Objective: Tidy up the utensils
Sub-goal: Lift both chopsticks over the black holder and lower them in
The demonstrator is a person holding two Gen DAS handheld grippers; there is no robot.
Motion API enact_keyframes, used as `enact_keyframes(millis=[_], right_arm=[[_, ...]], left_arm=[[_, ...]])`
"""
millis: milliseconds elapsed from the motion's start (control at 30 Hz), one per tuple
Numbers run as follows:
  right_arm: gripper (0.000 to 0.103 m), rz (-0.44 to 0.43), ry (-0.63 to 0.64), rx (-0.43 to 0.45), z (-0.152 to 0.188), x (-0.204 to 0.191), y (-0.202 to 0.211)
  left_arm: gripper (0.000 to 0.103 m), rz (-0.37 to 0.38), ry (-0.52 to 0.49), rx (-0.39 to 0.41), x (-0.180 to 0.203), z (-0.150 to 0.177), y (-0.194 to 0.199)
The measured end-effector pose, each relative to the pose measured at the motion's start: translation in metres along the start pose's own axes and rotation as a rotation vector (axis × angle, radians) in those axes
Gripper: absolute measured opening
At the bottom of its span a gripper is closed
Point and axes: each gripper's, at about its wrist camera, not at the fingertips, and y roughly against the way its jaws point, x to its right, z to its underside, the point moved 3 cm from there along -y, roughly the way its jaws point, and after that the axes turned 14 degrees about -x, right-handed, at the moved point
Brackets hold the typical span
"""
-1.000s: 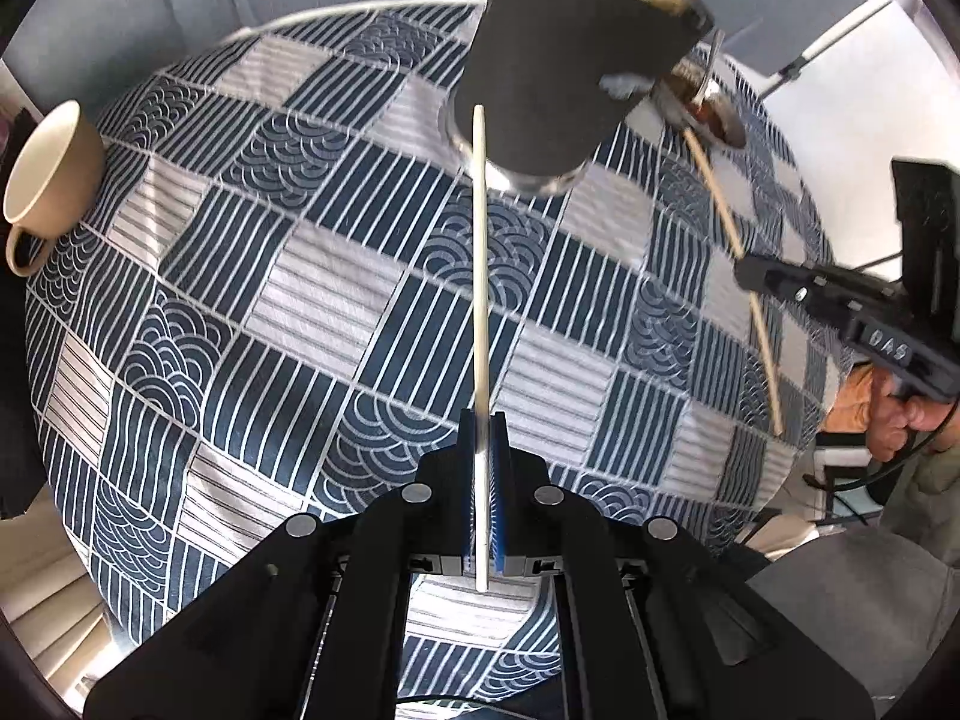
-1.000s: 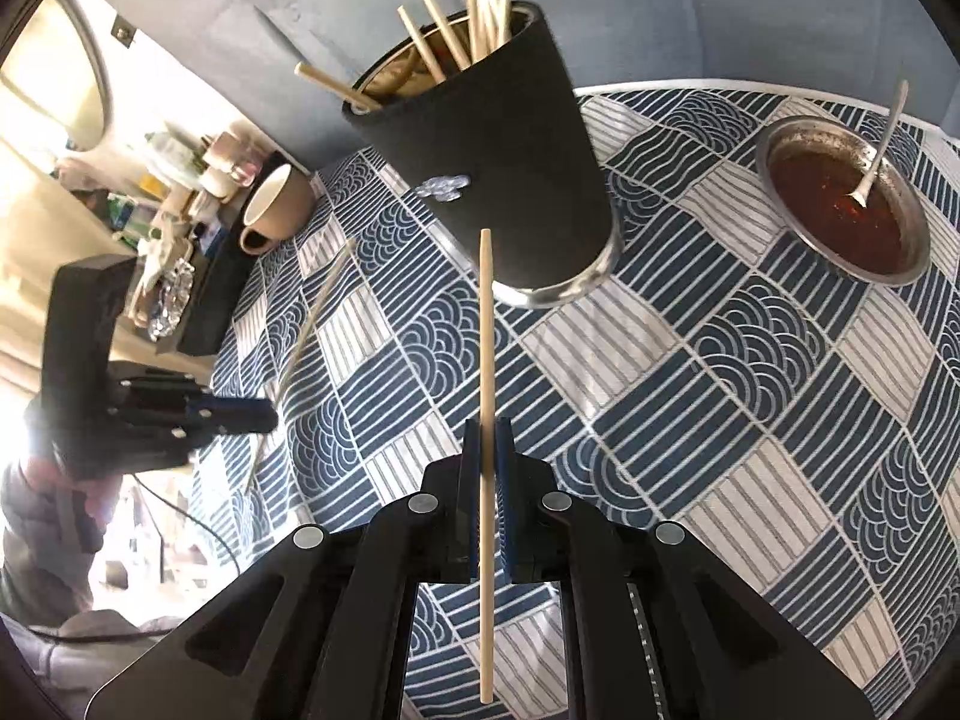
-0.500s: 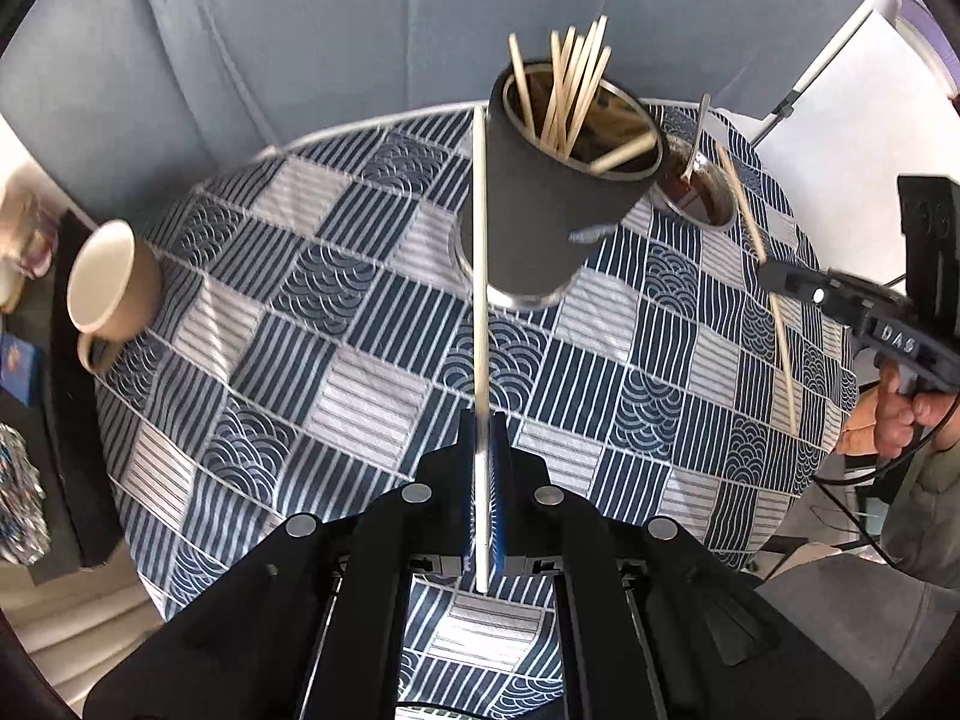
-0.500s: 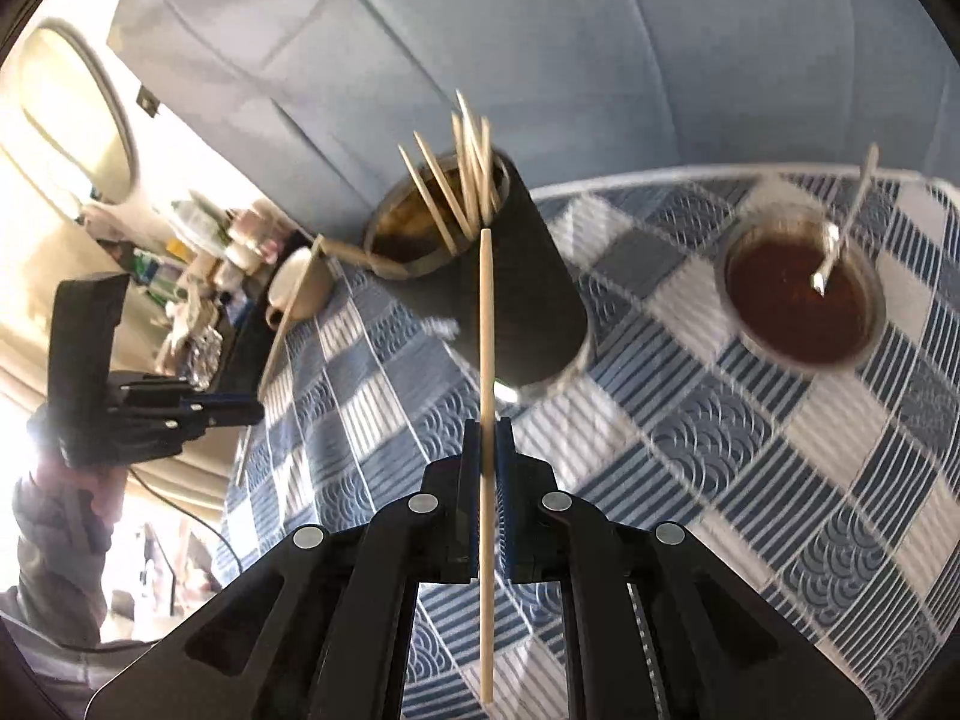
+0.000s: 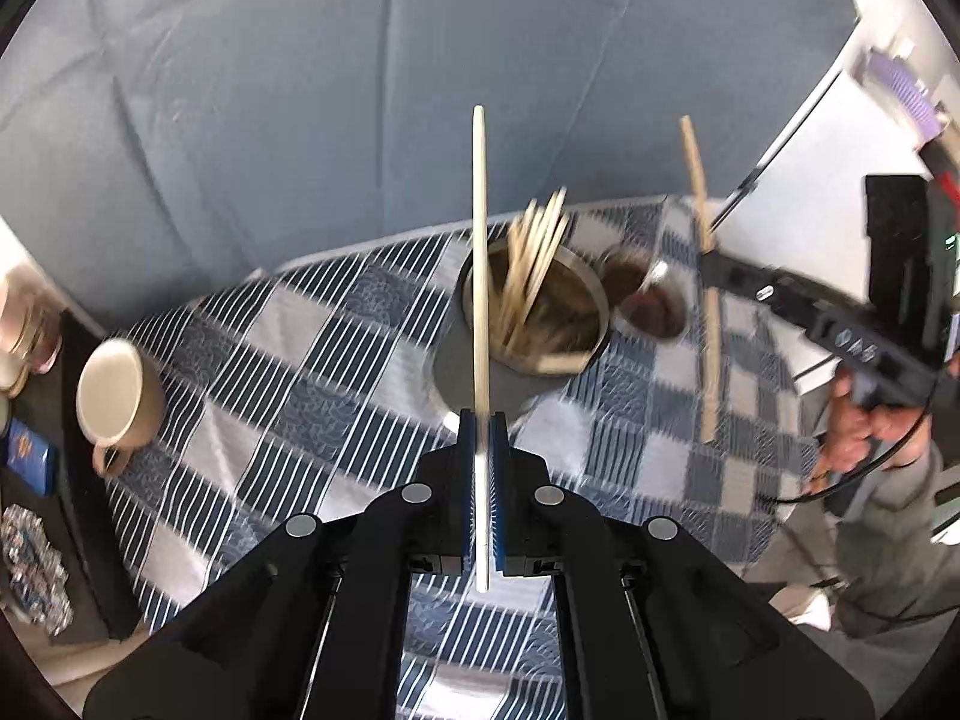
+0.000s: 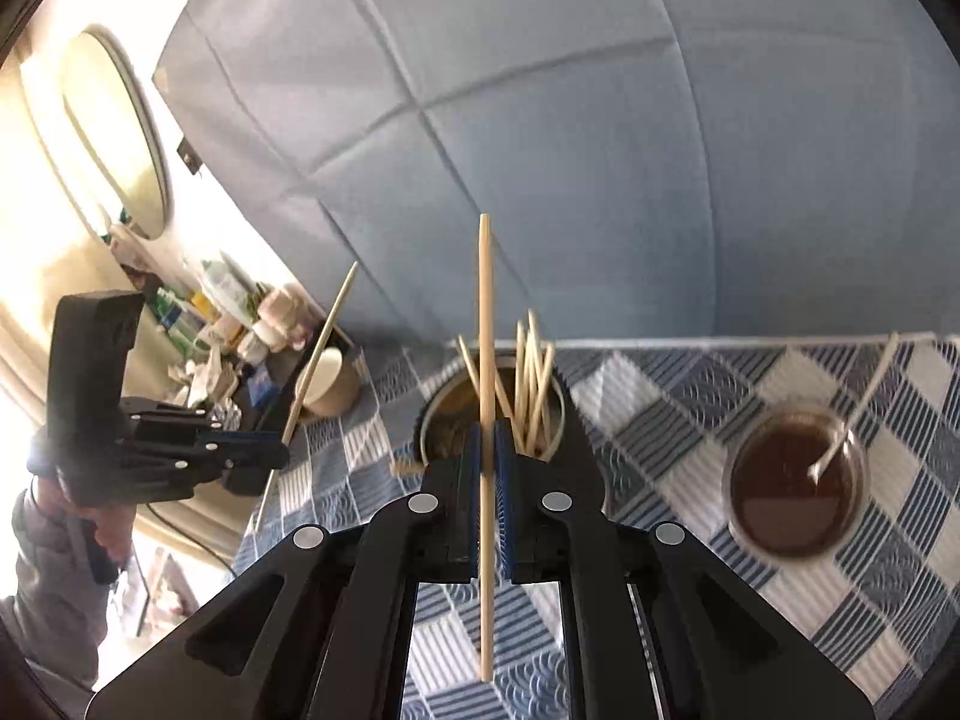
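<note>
- Two grippers, left (image 5: 480, 420) and right (image 6: 493, 432), each with jaws pinching one chopstick (image 5: 478, 276) (image 6: 486, 396) above the holder (image 5: 534, 324)
- Round table, blue-and-white checked cloth (image 5: 288, 372); mug (image 5: 117, 399), sauce bowl (image 6: 792, 486)
- Grey-blue padded wall (image 6: 540, 120) behind

A matt black plastic left gripper (image 5: 481, 420) is pinching a smooth pale wooden chopstick (image 5: 479, 252); at one o'clock, a brushed-metal holder (image 5: 585, 324) (rim gleaming) is sitting on woven blue-and-white cloth (image 5: 288, 372), near a glazed beige mug (image 5: 117, 399).
</note>
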Motion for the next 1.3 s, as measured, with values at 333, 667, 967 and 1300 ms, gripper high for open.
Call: enact_keyframes(millis=[333,667,967,1300], right_arm=[[0.005,-0.002,0.003,0.007,-0.042,0.005,-0.017],[0.005,0.000,-0.010,-0.001,-0.071,0.022,-0.030],[0.005,0.015,-0.010,-0.075,-0.060,0.033,-0.057],[0.008,0.036,-0.003,-0.147,-0.030,0.026,-0.077]], left_arm=[[0.005,0.023,-0.030,0.002,0.011,-0.057,-0.020],[0.005,0.067,-0.078,-0.039,0.020,-0.103,-0.060],[0.005,0.113,-0.076,0.002,0.016,-0.115,-0.082],[0.005,0.069,-0.093,-0.008,0.014,-0.089,-0.090]])
